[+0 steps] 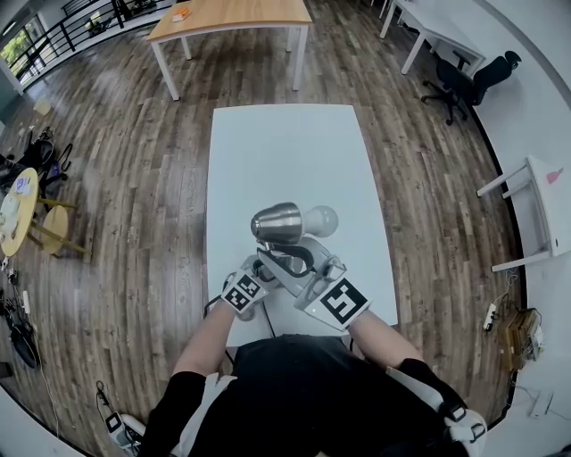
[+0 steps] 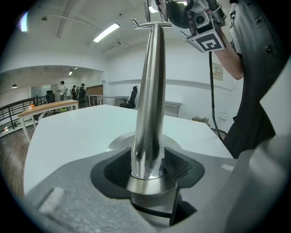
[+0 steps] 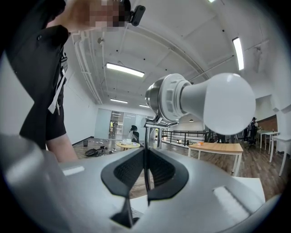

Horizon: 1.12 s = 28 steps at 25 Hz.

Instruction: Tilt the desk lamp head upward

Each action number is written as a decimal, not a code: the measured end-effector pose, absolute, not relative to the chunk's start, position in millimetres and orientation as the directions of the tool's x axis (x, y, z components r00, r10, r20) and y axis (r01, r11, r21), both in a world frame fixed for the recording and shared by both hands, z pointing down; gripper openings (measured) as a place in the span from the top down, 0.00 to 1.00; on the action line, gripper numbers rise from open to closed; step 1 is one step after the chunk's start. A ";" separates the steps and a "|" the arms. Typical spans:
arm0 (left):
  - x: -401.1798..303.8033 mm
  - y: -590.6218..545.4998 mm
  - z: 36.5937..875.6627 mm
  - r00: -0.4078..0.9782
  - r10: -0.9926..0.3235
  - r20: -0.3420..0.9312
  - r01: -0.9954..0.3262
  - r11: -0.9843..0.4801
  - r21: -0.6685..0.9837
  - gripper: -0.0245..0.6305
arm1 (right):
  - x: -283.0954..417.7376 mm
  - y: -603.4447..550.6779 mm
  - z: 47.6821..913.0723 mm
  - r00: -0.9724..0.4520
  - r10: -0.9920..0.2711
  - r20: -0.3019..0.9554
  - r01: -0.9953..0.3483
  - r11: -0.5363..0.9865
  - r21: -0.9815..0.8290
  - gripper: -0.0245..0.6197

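The desk lamp stands near the front of the white table (image 1: 285,152). Its metal head (image 1: 275,223) carries a white bulb (image 1: 321,220) that points right. In the left gripper view my left gripper (image 2: 148,166) is shut on the lamp's shiny post (image 2: 150,100), just above the round base (image 2: 119,143). In the right gripper view the bulb (image 3: 227,109) and its socket (image 3: 167,98) hang close above. My right gripper (image 3: 145,170) is closed on a thin dark rod (image 3: 145,136) that runs up to the head's joint. From above, both grippers (image 1: 259,270) (image 1: 302,268) sit under the head.
A wooden table (image 1: 232,18) stands beyond the white one. An office chair (image 1: 464,80) and white desks (image 1: 535,205) are at the right, and a small round table (image 1: 18,210) is at the left. Wood floor surrounds the table.
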<state>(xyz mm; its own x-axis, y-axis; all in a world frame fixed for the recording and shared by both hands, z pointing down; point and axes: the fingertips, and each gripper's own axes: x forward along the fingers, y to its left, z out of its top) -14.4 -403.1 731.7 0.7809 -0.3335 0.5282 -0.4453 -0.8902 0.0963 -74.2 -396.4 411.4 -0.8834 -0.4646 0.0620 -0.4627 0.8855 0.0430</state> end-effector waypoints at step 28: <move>-20.6 -410.5 730.0 0.715 -0.413 0.564 -0.547 -0.833 0.082 0.60 | 1.6 -393.6 433.1 -0.777 -0.627 0.058 -0.629 0.777 -0.026 0.78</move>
